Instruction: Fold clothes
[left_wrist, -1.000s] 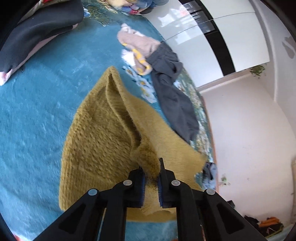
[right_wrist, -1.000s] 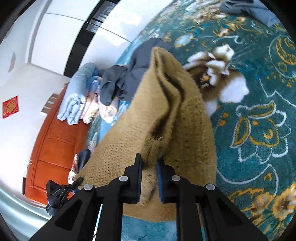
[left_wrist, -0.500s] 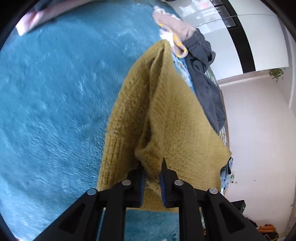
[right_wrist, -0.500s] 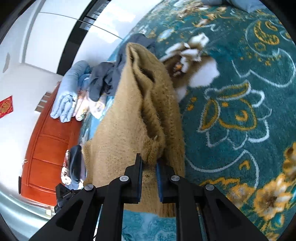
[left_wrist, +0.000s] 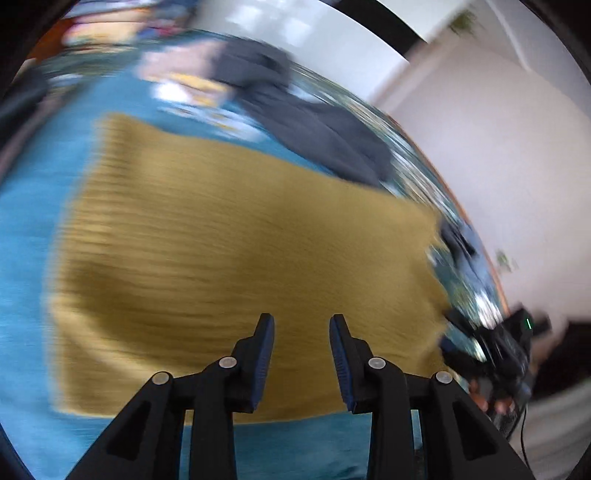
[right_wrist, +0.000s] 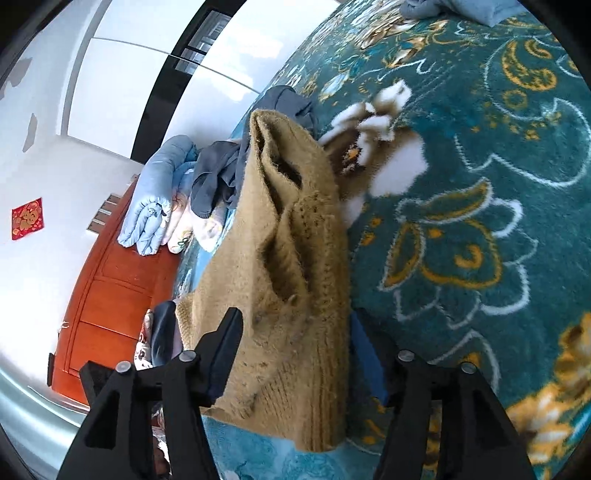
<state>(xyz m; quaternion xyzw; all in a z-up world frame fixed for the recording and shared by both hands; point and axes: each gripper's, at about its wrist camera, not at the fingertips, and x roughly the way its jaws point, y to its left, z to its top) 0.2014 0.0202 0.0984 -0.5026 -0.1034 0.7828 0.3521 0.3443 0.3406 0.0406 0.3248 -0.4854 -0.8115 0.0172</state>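
Observation:
The mustard knitted sweater (left_wrist: 240, 240) lies spread flat on the blue bed cover (left_wrist: 26, 229) in the left wrist view, which is blurred by motion. My left gripper (left_wrist: 302, 321) is open above the sweater's near edge, with nothing between its fingers. In the right wrist view a bunched fold of the same sweater (right_wrist: 295, 229) rises ahead. My right gripper (right_wrist: 295, 317) is open wide, and the loose fabric sits between its spread fingers without being pinched.
A dark grey garment (left_wrist: 314, 125) and a pink one (left_wrist: 173, 66) lie beyond the sweater. A black device with a green light (left_wrist: 517, 332) is at the right. The right wrist view shows the floral teal cover (right_wrist: 480, 184), rolled pale blue bedding (right_wrist: 155, 199) and a wooden headboard (right_wrist: 110, 288).
Both grippers have opened and let go of the sweater. In the left wrist view the sweater went from hanging in a peak to lying spread flat.

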